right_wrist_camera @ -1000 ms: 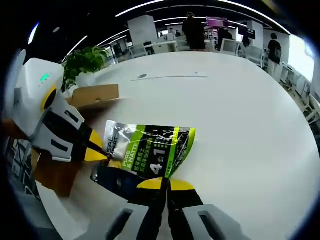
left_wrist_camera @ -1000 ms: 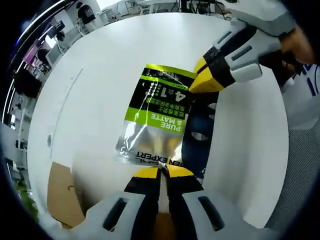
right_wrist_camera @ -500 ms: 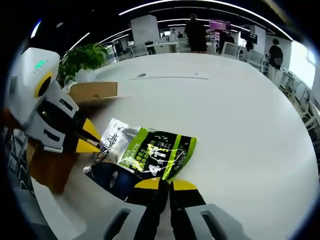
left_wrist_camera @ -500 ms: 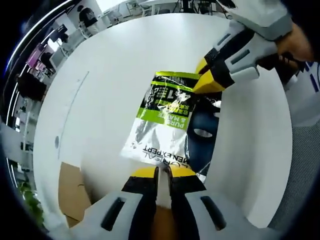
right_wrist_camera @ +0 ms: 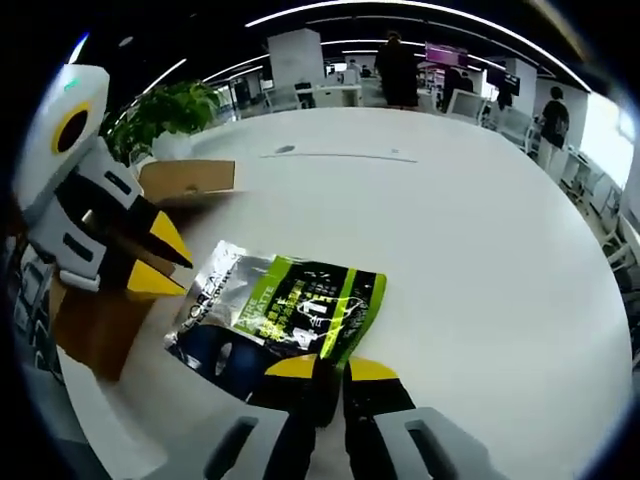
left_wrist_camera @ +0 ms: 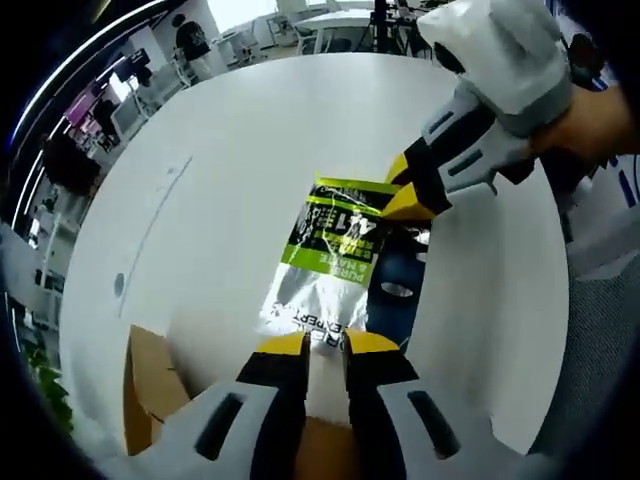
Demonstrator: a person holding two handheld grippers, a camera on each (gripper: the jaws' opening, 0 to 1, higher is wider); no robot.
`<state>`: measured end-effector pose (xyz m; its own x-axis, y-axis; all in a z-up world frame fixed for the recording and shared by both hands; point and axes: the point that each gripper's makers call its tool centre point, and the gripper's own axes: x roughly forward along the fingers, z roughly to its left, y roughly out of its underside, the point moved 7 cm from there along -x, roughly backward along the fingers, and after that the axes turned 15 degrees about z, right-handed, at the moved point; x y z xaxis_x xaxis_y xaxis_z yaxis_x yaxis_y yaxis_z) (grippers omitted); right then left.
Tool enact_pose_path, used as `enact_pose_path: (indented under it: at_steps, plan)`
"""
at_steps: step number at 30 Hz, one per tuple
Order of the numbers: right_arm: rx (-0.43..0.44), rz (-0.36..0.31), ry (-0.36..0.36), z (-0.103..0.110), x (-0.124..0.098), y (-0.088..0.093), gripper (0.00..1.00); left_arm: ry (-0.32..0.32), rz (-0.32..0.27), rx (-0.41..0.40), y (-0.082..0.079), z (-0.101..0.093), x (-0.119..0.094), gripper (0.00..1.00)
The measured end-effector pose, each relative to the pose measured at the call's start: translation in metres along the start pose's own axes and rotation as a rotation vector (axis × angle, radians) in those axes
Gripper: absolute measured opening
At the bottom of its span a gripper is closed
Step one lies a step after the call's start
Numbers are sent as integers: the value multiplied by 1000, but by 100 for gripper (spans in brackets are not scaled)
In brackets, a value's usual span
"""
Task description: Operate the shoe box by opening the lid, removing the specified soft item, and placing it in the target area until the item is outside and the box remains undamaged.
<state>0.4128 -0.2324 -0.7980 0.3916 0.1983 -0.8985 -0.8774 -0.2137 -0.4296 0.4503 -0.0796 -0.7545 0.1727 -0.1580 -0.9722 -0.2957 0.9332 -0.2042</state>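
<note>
A silver, green and black soft pouch lies flat on the white round table, over a dark blue packet. My left gripper is open, just short of the pouch's near edge. In the right gripper view it stands to the left of the pouch, jaws apart and off it. My right gripper is shut on the pouch's far green corner. The brown cardboard shoe box sits at the table's edge beside my left gripper.
A person's hand holds the right gripper. A potted plant stands behind the box. Chairs, desks and standing people fill the room beyond the table. Wide bare tabletop extends past the pouch.
My left gripper has let go of the pouch's edge, opened and drawn back. The pouch has come down from being held between both grippers and now rests flat.
</note>
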Motion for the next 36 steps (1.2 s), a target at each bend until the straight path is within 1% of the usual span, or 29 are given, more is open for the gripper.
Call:
enact_pose_path:
  at_steps: [5, 11, 18, 25, 36]
  plan:
    - [-2, 0, 5, -3, -1, 2, 4, 31, -43, -51, 0, 0, -8, 13]
    - [-23, -1, 7, -3, -1, 0, 3, 28, -97, -77, 0, 2, -24, 14]
    - [-39, -2, 4, -3, 0, -1, 3, 23, -142, -118, 6, 6, -41, 14]
    - [-54, -2, -3, 4, 0, -3, 3, 19, -160, -150, 17, 9, -50, 15]
    - [-63, 5, 17, -2, -3, -1, 6, 12, -189, -208, 36, 14, -65, 15]
